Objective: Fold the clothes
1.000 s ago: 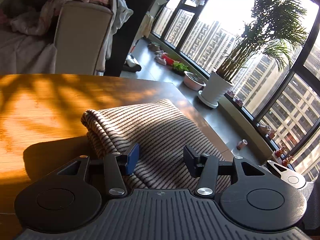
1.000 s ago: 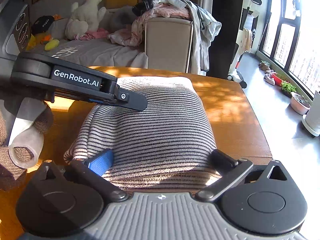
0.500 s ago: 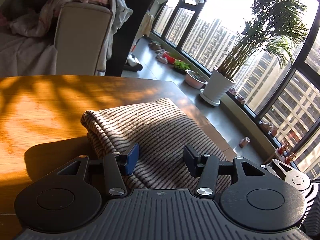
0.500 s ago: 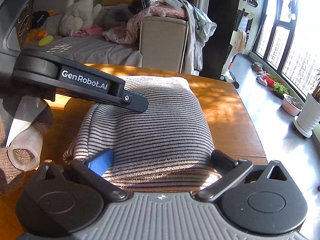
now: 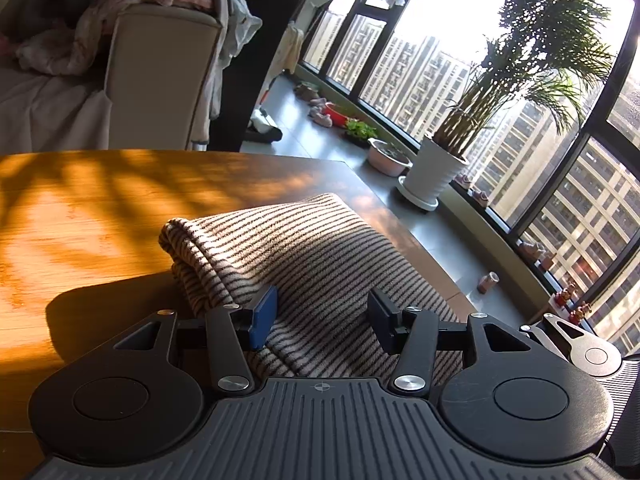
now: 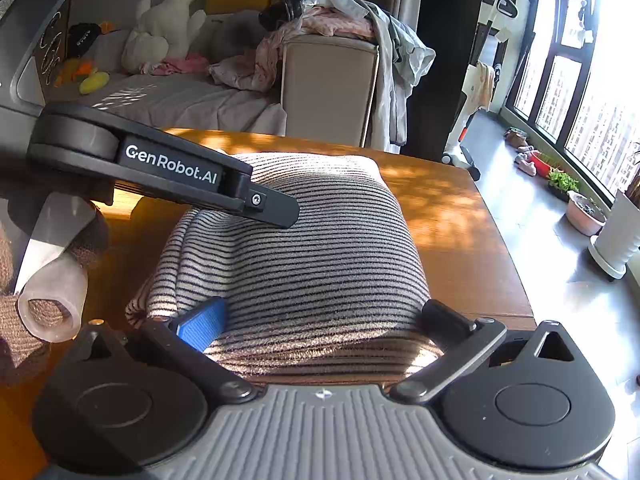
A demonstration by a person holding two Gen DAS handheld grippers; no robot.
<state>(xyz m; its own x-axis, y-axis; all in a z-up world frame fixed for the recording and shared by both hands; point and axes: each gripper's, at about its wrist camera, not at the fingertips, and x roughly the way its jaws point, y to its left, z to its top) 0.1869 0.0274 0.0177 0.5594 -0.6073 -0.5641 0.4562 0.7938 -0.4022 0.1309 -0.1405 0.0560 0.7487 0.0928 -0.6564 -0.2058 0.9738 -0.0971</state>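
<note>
A striped knit garment point(image 6: 320, 256) lies folded into a thick rectangle on the wooden table point(image 6: 452, 216); it also shows in the left wrist view point(image 5: 304, 256). My left gripper point(image 5: 322, 316) is open and hovers just over the garment's left side, nothing between its blue pads. Its black body point(image 6: 168, 168) shows from the side in the right wrist view, over the garment's far left corner. My right gripper point(image 6: 324, 316) is open wide at the garment's near edge, its fingers either side of the fold, not closed on the fabric.
A beige sofa point(image 6: 328, 88) piled with clothes and soft toys stands behind the table. The table's right edge drops to a grey floor with a potted palm point(image 5: 440, 168) and bowls by large windows. A gloved hand point(image 6: 44, 280) holds the left gripper.
Both grippers have drifted slightly while staying open over the garment; the views shift a little, and the garment has not moved.
</note>
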